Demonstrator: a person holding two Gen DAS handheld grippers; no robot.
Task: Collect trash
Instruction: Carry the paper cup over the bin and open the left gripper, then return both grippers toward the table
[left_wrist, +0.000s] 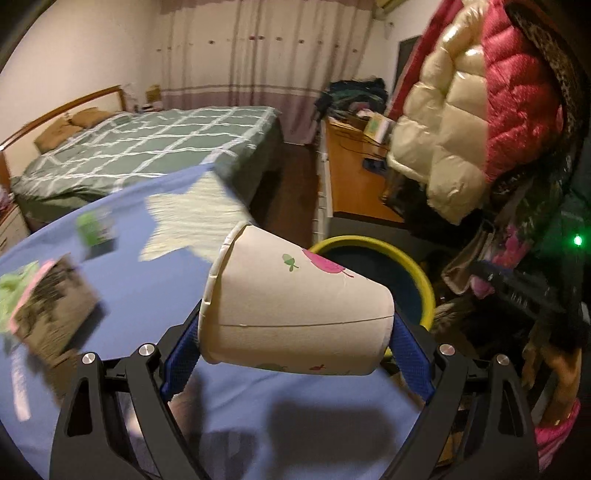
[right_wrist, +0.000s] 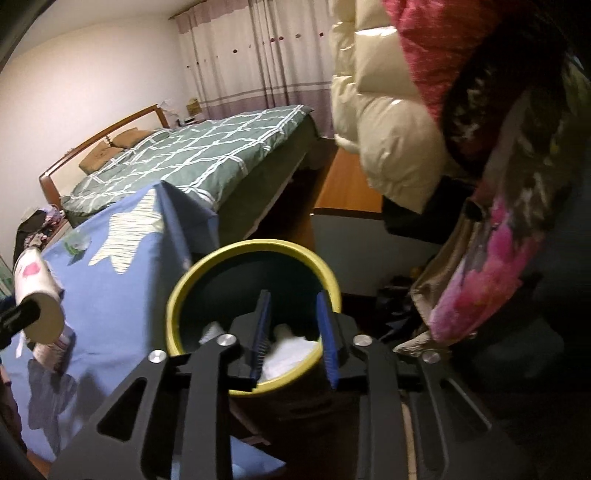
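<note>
A white paper cup with pink and green prints lies sideways between the blue pads of my left gripper, which is shut on it above the blue tablecloth. The same cup shows at the left edge of the right wrist view. Just beyond the table edge stands a dark bin with a yellow rim. My right gripper hangs over that bin, open, with nothing between its fingers. White crumpled paper lies inside the bin below them.
On the tablecloth sit a blurred green packet and a brownish box. Puffy cream and red jackets hang close on the right, with bags under them. A green checked bed and a wooden desk lie beyond.
</note>
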